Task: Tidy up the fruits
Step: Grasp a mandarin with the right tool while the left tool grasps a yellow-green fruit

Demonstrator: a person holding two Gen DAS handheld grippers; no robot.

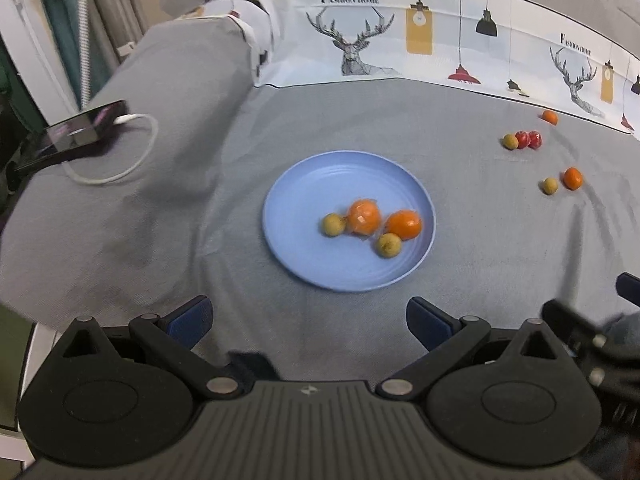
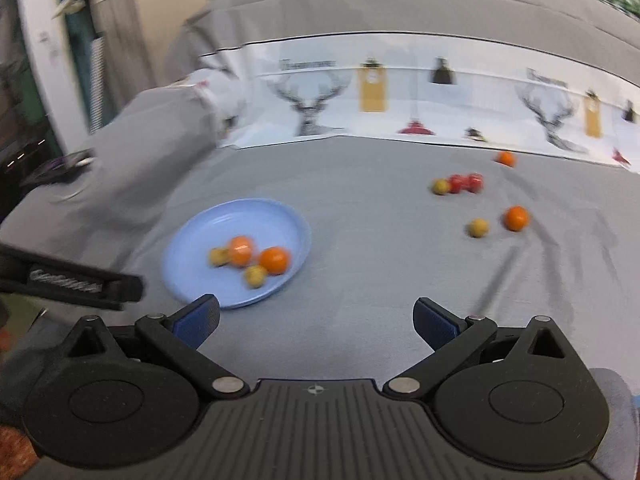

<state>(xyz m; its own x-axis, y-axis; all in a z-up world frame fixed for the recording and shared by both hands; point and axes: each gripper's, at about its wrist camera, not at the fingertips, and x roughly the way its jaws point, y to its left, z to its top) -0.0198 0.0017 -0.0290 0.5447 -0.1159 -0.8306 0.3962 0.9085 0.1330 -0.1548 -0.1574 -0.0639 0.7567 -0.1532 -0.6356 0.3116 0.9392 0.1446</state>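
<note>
Holding four fruits, blue plate [image 1: 304, 184]; both grippers gape empty.

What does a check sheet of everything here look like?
Surface: grey cloth, wrinkled.
Job's things: blue plate holds four fruits; six loose fruits lie far right on the cloth.
Clutter: phone on the armrest.
Grippers: left tool open, empty; right tool open, empty.
Cables: white cable looped from the phone.
Surroundings: deer-print fabric behind.
</note>
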